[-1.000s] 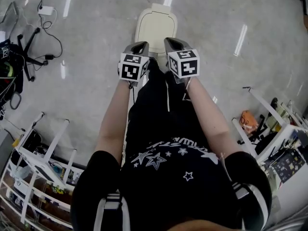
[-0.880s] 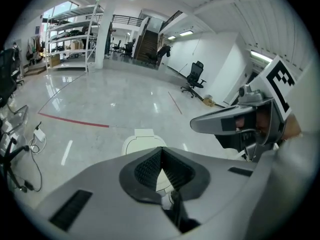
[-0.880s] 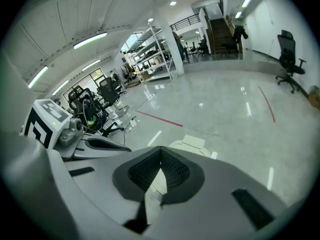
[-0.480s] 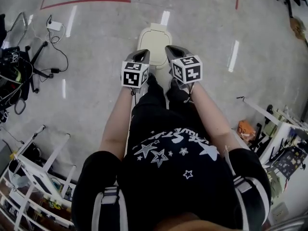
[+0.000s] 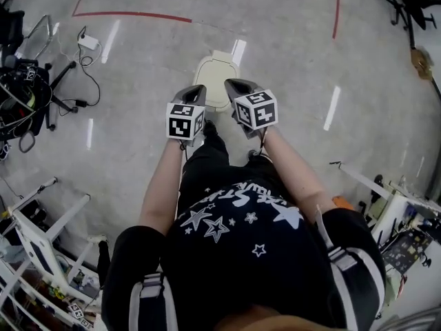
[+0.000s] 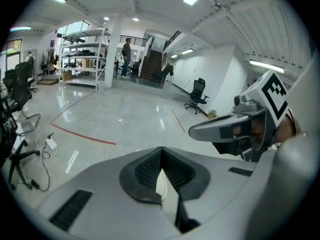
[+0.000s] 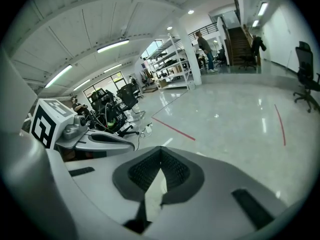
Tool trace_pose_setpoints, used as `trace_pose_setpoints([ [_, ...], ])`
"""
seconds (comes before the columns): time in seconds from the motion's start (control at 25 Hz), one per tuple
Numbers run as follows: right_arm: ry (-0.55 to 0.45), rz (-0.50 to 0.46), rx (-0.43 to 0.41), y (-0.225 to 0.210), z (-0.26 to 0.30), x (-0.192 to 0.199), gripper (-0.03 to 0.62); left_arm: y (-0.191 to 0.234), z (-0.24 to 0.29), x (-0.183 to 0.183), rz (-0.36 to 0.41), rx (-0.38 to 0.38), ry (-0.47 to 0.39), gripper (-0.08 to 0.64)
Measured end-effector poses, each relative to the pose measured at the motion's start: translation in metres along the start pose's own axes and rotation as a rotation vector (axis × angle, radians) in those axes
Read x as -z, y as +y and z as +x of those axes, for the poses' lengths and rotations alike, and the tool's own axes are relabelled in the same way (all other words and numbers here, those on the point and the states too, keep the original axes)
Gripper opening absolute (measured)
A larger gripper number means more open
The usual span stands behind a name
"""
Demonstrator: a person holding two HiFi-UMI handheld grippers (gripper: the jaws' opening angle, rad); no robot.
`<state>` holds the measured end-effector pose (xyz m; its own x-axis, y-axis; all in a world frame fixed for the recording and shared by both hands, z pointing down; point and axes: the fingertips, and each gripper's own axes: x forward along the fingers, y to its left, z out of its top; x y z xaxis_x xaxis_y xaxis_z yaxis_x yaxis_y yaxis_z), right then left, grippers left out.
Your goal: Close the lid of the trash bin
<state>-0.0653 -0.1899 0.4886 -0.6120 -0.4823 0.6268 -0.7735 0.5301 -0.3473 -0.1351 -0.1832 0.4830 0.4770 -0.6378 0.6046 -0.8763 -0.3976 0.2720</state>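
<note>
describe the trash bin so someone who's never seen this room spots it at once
On the glossy grey floor, look just short of the red tape line, straight beyond the left gripper and right gripper. The trash bin stands there alone, a cream box with rounded corners, unlike the black cables and chair base far left.

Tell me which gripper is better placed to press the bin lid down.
Right, narrowly. In the head view the right gripper reaches further over the bin lid than the left gripper; both are shut.
</note>
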Motion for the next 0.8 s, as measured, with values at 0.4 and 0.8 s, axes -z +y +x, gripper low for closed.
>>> trace_pose_setpoints([
  [0.4,-0.017,-0.132,-0.118,0.002,-0.071,0.011,0.005,-0.060,-0.045,-0.018,-0.025,-0.128,-0.128,0.011],
  [0.8,-0.088,-0.190,-0.206,-0.014,-0.154,0.021,0.005,-0.150,-0.070,-0.021,-0.052,-0.177,-0.246,0.011],
])
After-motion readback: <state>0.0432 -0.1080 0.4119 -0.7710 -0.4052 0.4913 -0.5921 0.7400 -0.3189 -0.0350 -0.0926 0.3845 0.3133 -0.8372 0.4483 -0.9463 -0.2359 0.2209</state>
